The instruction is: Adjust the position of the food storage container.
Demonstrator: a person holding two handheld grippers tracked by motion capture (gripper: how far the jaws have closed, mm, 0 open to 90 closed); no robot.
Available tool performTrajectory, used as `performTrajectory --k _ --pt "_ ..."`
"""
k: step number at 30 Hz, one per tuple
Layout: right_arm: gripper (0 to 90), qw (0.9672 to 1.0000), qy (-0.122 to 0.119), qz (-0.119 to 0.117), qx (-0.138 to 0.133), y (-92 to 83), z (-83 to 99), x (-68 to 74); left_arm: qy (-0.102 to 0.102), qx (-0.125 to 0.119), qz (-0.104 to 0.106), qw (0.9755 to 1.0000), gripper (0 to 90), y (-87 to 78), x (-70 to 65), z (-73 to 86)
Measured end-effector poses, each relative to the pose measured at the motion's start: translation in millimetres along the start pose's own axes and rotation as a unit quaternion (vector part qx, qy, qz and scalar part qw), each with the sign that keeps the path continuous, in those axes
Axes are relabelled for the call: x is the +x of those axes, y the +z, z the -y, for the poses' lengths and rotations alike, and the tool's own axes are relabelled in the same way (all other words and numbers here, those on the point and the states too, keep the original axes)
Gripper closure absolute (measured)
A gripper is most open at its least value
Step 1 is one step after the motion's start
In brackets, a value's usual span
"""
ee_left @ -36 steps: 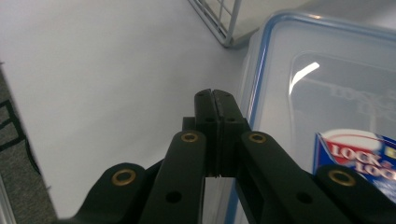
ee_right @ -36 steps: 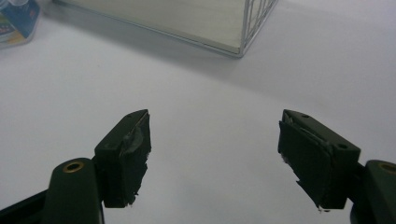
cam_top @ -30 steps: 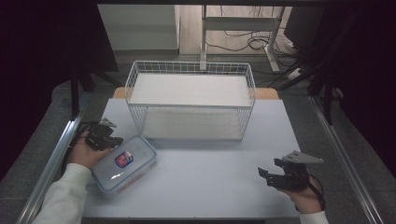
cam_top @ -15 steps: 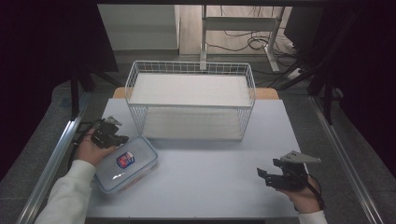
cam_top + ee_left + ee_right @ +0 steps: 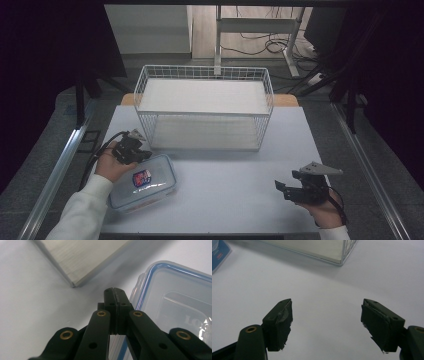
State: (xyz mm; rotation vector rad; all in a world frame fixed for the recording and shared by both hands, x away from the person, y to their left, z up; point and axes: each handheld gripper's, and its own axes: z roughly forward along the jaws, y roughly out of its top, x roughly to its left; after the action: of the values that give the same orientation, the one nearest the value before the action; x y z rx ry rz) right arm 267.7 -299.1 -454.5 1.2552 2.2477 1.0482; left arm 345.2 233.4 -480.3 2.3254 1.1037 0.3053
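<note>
A clear plastic box with a blue-edged lid [image 5: 144,185] lies flat on the table's left side, a red and blue label on its lid. My left gripper [image 5: 141,153] sits over the box's far left corner, jaws shut with nothing between them. In the left gripper view those shut jaws [image 5: 114,291] hover just off the lid's rounded corner [image 5: 175,297]. My right gripper [image 5: 280,189] rests near the table's front right, jaws open and empty. Bare table shows between its pads [image 5: 278,320] in the right gripper view.
A white wire basket [image 5: 205,107] with a pale board floor stands at the back middle of the grey-white table [image 5: 235,200]. Its near corner [image 5: 342,257] appears in the right gripper view. Metal rails [image 5: 55,170] run along both table sides.
My left hand has slid right and a little nearer, from beside the box onto its far left corner. The right hand has stayed put.
</note>
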Motion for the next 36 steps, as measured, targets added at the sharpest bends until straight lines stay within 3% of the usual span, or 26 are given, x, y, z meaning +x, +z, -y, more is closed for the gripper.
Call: performTrajectory --k 3,9,13,17,20,25,30,36 --pt "25.4 1.0 0.001 0.0 -0.001 -1.0 0.1 -0.5 -0.001 -0.011 -0.007 0.9999 90.0 -7.4 1.1 3.2" --pt "25.3 1.0 0.001 0.002 -0.003 -2.2 0.3 -1.7 -0.02 -0.034 -0.038 0.9985 90.0 -45.3 6.6 22.4" --pt "25.4 1.0 0.002 0.003 -0.002 -2.3 0.4 -1.5 -0.045 -0.041 -0.065 0.9961 90.0 -72.9 10.7 50.9" --pt "25.4 1.0 0.002 0.003 -0.002 -1.6 -0.2 -0.2 -0.077 -0.038 -0.086 0.9926 90.0 -87.4 15.8 84.4" --pt "25.3 1.0 0.001 0.002 -0.001 -0.5 -0.3 0.6 -0.1 -0.028 -0.092 0.9903 90.0 -88.9 16.6 107.6" --pt "25.1 1.0 0.002 0.002 0.001 1.1 -0.5 1.7 -0.119 -0.009 -0.087 0.9891 90.0 -83.8 13.9 133.5" --pt "24.8 1.0 0.001 0.002 0.0 1.8 -1.1 2.8 -0.129 0.016 -0.083 0.9881 90.0 -72.6 10.2 141.4" --pt "24.6 1.0 0.002 0.003 0.001 1.0 -0.4 1.1 -0.133 0.026 -0.069 0.9884 90.0 -62.4 7.9 143.0"
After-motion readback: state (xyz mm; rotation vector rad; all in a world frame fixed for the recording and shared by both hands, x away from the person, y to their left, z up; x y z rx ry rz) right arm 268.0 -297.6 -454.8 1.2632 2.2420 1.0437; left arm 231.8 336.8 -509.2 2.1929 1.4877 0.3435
